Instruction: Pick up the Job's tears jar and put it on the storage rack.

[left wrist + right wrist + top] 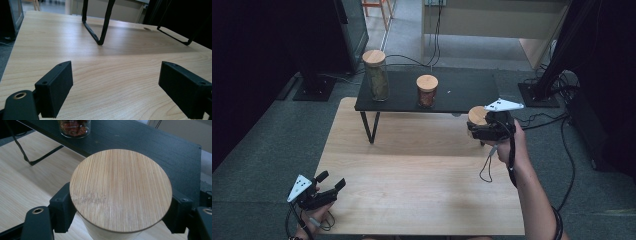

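Note:
My right gripper is shut on a jar with a round wooden lid, held above the right side of the light wooden table, just in front of the black raised shelf. In the right gripper view the lid sits between the two black jaws of this gripper, which press on the jar's sides below it. My left gripper rests low at the table's front left corner. Its jaws stand open with nothing between them, only bare tabletop.
On the shelf stand a tall jar with a wooden lid at the left and a short jar of red contents in the middle, the latter also in the right gripper view. The shelf's black wire legs stand on the table. Cables lie on the floor at right.

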A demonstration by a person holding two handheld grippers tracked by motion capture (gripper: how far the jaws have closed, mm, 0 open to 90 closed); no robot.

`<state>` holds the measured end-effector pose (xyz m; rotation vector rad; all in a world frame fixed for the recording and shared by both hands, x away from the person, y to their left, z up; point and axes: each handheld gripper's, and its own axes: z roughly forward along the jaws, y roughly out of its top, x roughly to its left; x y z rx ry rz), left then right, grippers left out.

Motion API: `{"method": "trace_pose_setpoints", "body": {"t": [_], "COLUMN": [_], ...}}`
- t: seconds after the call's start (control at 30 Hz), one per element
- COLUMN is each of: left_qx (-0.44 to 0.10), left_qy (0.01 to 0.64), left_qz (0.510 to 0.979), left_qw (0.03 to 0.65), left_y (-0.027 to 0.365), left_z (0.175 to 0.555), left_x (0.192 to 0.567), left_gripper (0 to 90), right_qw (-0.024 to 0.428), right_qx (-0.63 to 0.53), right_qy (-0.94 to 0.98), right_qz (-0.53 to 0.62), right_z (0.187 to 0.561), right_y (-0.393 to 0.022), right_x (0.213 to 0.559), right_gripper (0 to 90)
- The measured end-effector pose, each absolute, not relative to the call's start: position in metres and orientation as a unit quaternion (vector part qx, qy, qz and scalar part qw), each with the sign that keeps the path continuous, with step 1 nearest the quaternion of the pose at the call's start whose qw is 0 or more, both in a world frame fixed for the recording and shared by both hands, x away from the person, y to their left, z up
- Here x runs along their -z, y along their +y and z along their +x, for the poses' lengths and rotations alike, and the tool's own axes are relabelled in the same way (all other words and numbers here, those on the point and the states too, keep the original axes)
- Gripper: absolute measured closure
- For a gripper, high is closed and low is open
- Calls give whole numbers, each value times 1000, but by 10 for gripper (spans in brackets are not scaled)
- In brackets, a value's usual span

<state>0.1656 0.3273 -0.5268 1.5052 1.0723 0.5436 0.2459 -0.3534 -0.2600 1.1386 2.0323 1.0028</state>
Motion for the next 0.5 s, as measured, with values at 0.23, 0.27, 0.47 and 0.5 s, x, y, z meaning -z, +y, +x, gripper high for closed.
{"method": "trace_pose_setpoints", "body": {"t": [0.23,0.27,0.47,0.5], "left_qx": [-231,-231,-232,-232], "left_qy": [457,457,458,457], "left_qz": [642,642,642,643], "left_qw": [571,571,570,569], "left_y": [327,327,327,326], "left_z": [166,166,166,166], "left_x": [527,527,527,526], "left_gripper": [123,123,123,123], "right_qw": [299,299,298,298], "right_qx": [-375,-375,-376,-376], "right_qy": [766,766,765,765], "right_qz": [427,428,429,430], "right_z": [255,256,269,272], "right_y": [-351,-350,-348,-347], "right_x": [253,252,247,246], "right_gripper": [251,251,251,251]}}
